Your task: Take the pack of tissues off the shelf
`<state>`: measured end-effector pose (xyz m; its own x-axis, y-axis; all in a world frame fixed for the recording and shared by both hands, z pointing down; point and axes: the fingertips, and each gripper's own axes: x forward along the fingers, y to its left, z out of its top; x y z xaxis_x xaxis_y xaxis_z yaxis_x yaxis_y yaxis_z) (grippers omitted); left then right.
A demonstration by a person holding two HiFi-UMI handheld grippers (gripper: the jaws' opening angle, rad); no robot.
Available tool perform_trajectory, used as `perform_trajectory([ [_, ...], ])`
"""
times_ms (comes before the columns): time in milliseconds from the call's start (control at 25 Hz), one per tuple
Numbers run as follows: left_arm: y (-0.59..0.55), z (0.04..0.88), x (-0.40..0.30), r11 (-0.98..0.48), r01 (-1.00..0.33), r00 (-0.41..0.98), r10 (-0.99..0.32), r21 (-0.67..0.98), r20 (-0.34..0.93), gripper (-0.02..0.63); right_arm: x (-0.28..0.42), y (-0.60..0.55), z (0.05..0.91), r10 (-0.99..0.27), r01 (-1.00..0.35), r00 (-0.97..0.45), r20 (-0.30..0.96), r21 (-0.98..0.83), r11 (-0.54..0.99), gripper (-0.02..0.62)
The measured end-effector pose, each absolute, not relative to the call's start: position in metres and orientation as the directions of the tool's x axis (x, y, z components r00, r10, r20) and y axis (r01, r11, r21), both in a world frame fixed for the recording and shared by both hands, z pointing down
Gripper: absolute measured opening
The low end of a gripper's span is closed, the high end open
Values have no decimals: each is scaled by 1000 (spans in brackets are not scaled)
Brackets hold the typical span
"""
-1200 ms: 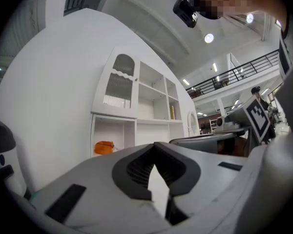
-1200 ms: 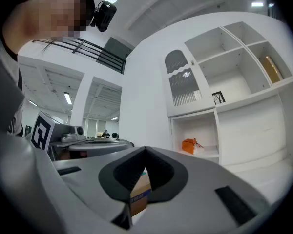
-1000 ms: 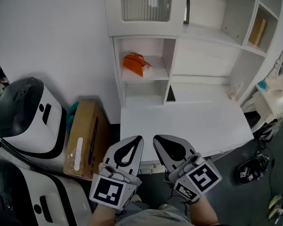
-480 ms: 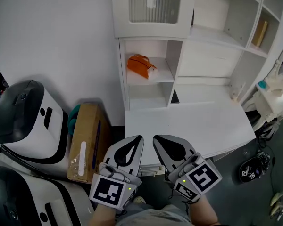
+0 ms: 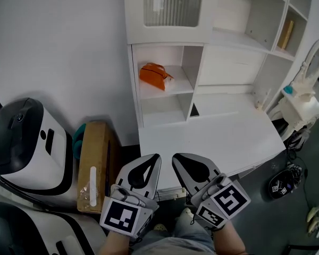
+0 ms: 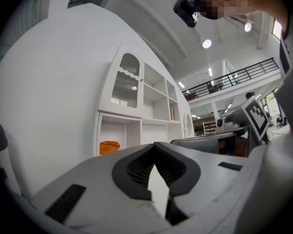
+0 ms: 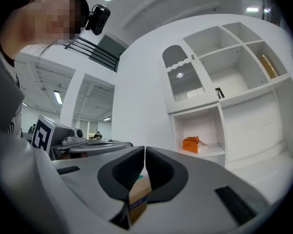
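- The orange pack of tissues lies on the upper shelf of the open cubby at the cabinet's left side, below the glass door and well beyond the desk.
- The left gripper and right gripper sit side by side at the near edge of the desk. Both have their jaws closed on nothing.
- Risk: if a gripper reaches the cubby with its jaws closed, it would likely push the pack deeper in or knock it off the shelf.
- Risk: the cubby looks narrow, so a wide or tilted approach could hit its side walls.
- Risk: the pack looks soft and crumpled, so a shallow pinch may slip.
- Compared with a second ago, the grippers have the same closed pose. The desk edge has drawn closer to them, and the cardboard box at left has slid nearer.
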<state>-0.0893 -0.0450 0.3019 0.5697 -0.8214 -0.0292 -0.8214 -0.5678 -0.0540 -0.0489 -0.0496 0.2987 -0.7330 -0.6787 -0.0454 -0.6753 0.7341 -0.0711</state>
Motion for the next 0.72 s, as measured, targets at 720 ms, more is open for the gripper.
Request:
perform_trajectory([
  [720,-123,294,-96,-496,-866,499,-863,-57,-74,25,-46,-133,296,-643,-640,-765,-38,-77,765,20],
])
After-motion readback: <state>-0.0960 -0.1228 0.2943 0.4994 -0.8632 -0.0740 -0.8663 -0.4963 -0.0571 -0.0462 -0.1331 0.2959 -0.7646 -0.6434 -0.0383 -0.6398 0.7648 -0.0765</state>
